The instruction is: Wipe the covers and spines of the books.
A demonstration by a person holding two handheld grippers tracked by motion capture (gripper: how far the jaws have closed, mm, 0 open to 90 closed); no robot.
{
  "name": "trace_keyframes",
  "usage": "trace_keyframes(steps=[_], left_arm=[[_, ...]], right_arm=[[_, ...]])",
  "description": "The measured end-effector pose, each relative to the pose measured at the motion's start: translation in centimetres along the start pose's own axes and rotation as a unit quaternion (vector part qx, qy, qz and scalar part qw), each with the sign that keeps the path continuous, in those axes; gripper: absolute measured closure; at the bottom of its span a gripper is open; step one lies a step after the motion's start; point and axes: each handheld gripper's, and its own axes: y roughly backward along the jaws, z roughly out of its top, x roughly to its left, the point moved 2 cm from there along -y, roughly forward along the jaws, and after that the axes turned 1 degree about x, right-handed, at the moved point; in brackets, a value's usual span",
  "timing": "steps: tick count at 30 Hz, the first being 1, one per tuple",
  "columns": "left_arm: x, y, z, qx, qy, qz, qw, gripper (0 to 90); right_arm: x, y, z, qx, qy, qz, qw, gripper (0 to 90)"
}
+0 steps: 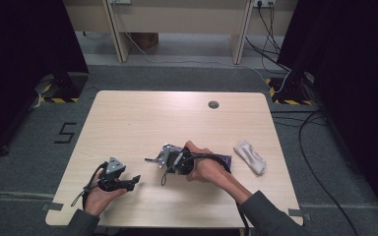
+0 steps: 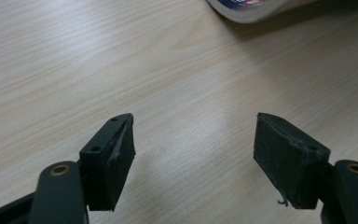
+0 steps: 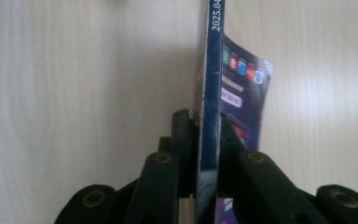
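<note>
on pale wood table [image 1: 128, 128], right gripper [image 3: 208, 135] clamped on edge of purple packet [image 3: 242, 93] near middle, probably to lift it, left gripper [image 2: 193, 144] wide open, empty, waiting beside; white cloth [image 1: 249, 156] apart.

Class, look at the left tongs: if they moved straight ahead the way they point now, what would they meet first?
Probably the packet. The open left tongs point across bare table toward its pale edge, though depth is hard to judge.
</note>
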Motion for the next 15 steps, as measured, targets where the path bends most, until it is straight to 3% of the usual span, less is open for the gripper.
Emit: trace_keyframes(steps=[4, 8, 15], left_arm=[[0.0, -0.2, -0.1, 0.004, 0.002, 0.001, 1.0000, 29.2], [-0.1, -0.3, -0.1, 0.005, 0.002, -0.001, 1.0000, 29.2], [-0.2, -0.4, -0.1, 0.006, 0.006, -0.003, 1.0000, 29.2]], right_arm=[[1.2, -0.9, -0.7, -0.002, 0.007, -0.004, 1.0000, 81.7], [2.5, -2.0, -1.8, -0.006, -0.005, 0.012, 0.9999, 81.1], [3.9, -2.7, -2.6, -0.019, -0.014, 0.020, 0.9995, 79.5]])
